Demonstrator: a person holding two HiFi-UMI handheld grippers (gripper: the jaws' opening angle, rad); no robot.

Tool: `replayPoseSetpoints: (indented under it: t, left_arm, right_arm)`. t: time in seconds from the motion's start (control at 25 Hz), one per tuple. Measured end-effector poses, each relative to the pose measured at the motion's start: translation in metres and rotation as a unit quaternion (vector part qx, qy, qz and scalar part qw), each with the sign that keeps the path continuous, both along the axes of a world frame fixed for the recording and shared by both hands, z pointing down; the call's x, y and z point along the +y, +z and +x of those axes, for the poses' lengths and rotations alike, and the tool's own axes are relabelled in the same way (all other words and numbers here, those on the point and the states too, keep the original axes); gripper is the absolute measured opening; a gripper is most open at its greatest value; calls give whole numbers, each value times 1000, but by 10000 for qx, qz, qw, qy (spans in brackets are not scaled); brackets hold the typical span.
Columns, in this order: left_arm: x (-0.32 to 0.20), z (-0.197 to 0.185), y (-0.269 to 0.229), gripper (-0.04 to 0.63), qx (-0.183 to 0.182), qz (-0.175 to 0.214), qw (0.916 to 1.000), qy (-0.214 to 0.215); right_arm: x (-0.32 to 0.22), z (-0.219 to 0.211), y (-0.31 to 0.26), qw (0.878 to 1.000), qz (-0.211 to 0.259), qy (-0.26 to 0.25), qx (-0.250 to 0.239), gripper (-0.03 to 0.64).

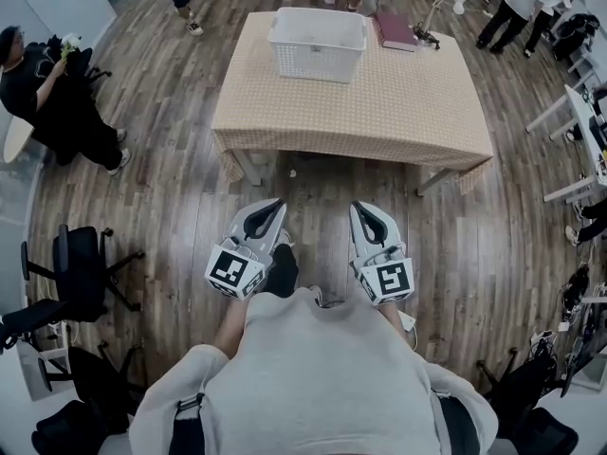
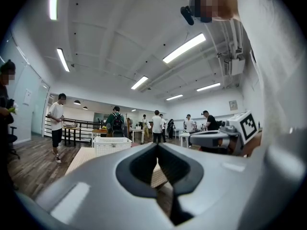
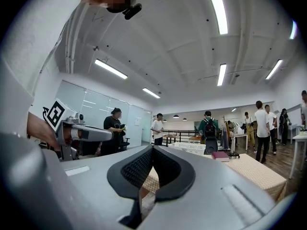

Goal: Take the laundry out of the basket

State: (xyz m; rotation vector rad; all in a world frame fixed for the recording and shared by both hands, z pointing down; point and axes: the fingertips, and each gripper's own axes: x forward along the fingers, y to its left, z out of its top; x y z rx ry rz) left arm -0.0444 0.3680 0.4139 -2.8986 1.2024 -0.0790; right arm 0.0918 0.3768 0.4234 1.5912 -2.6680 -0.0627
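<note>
Busy room, table well ahead, bears basket on far half; holds left gripper and right gripper low by body, jaws together, empty; likely because approach not yet begun.

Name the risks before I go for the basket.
Both the left gripper and the right gripper are shut and short of the table; reaching in that way might just shove the basket. The basket sits near the far edge beside a red book, so a push could knock either off. People stand near that edge.
</note>
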Motion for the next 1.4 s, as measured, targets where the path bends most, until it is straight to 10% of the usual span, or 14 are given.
replayPoseSetpoints:
  t: [0.8, 1.4]
  left_arm:
    - [-267, -28, 0, 8, 257, 1, 9981, 564]
    - [-337, -43, -4, 8, 393, 57, 9956, 851]
  right_arm:
    - [-259, -36, -11, 9985, -2, 449, 306, 0]
    - [-318, -64, -22, 9975, 162, 554, 419, 0]
